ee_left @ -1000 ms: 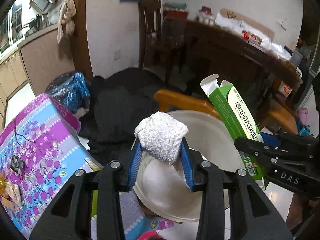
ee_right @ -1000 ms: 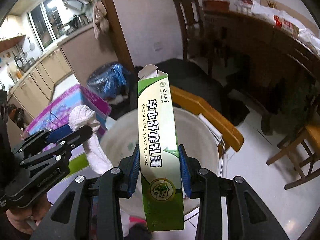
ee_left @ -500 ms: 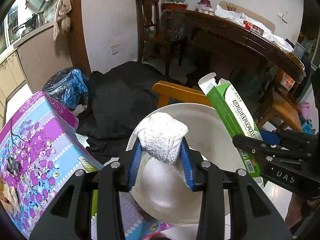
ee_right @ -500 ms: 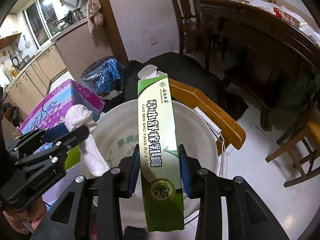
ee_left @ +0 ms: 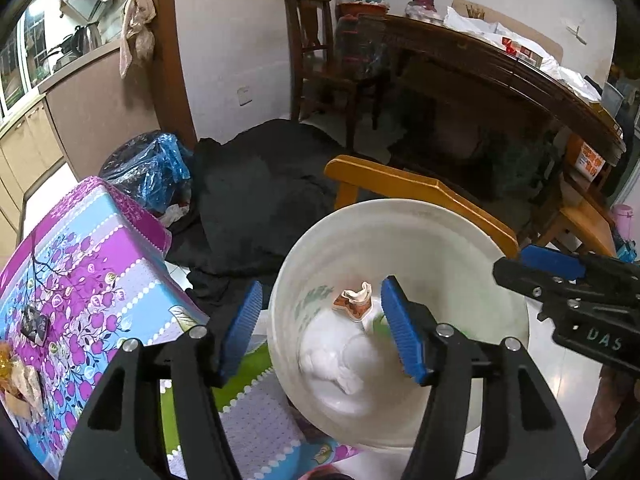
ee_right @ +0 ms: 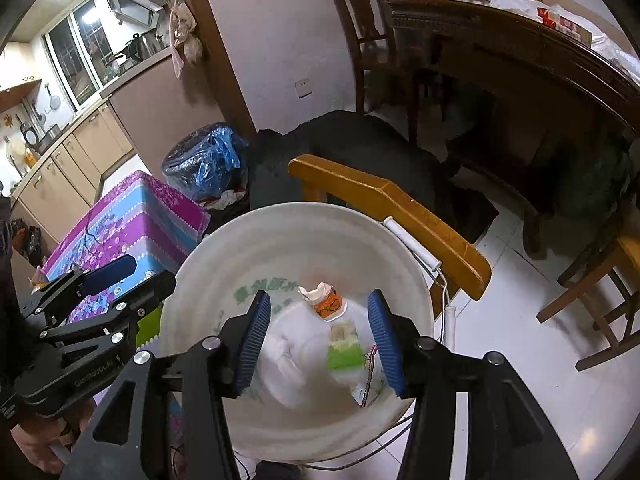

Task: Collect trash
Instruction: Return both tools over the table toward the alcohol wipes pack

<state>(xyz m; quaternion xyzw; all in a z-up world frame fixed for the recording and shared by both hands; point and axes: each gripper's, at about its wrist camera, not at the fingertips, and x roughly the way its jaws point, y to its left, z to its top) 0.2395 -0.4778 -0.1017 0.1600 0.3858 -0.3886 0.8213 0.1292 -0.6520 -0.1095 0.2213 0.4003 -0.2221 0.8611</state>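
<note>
both grippers, left (ee_left: 320, 328) and right (ee_right: 318, 344), gaped wide since a second ago and hold nothing, so the rag (ee_left: 336, 364) and green box (ee_right: 345, 350) now lie in the bucket (ee_right: 280, 232) bottom, which i judge finishes this drop.

We hold our left claw (ee_left: 322, 330) and right claw (ee_right: 316, 344) side by side, both tilted downward, blue-padded fingers spread wide and gripping nothing.
</note>
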